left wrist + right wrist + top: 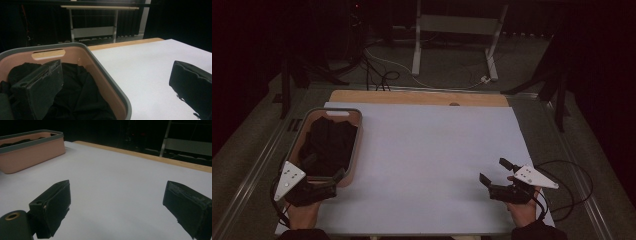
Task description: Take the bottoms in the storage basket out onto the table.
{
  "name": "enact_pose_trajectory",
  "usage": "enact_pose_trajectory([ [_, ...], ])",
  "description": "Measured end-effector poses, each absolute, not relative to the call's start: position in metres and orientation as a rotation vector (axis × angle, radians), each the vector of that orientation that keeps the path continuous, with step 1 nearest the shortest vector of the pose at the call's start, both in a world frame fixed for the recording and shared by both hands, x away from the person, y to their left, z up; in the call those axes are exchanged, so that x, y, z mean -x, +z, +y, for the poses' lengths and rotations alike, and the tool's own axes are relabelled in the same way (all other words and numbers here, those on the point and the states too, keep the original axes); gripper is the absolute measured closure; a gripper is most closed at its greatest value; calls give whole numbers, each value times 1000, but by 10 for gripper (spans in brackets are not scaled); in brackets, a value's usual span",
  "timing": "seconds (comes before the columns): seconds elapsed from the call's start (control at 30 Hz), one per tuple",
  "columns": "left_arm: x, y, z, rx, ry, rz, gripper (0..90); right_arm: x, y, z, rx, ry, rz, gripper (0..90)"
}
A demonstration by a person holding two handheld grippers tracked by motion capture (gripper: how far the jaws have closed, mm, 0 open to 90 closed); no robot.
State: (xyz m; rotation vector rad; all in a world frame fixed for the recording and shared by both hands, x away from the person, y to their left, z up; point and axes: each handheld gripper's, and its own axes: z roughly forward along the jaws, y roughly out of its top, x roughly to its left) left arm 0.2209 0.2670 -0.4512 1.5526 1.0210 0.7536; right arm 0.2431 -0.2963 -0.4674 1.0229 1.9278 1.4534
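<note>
The crumpled black cloth (328, 142) lay heaped inside the pink plastic basket with the grey rim (358, 131), which stood at the left edge of the white-covered desk (432, 160). I judged the cloth soft, limp and light, with nothing in it to break. It would sag and trail from whatever fold I pinched, so the best hold looked to be a raised ridge near the top of the heap, taken deep enough that it would not slip out.

My left claw (326, 172) hung at the basket's near rim with its jaws spread wide and nothing between them. One jaw was over the cloth and the other outside the basket, over the desk. My right claw (495, 171) was far to the right of the basket, above bare desk, also wide open and empty.

The high view showed the whole basket and both of my hands at once. The left claw's view (107, 82) showed the folds of the cloth (80, 97) close up, and the handle slot (48, 54) in the basket's far wall. The right claw's view (117, 207) showed the basket's outer wall (30, 157) from the side, with only a sliver of cloth above its rim.
</note>
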Motion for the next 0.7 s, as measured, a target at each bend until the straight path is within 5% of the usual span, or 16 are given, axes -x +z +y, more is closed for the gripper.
enact_pose_trajectory([
  [0.7,-222,-445,270,-1571,777,1044,0,-249,-474,-294,-1020,1446,1957,77],
])
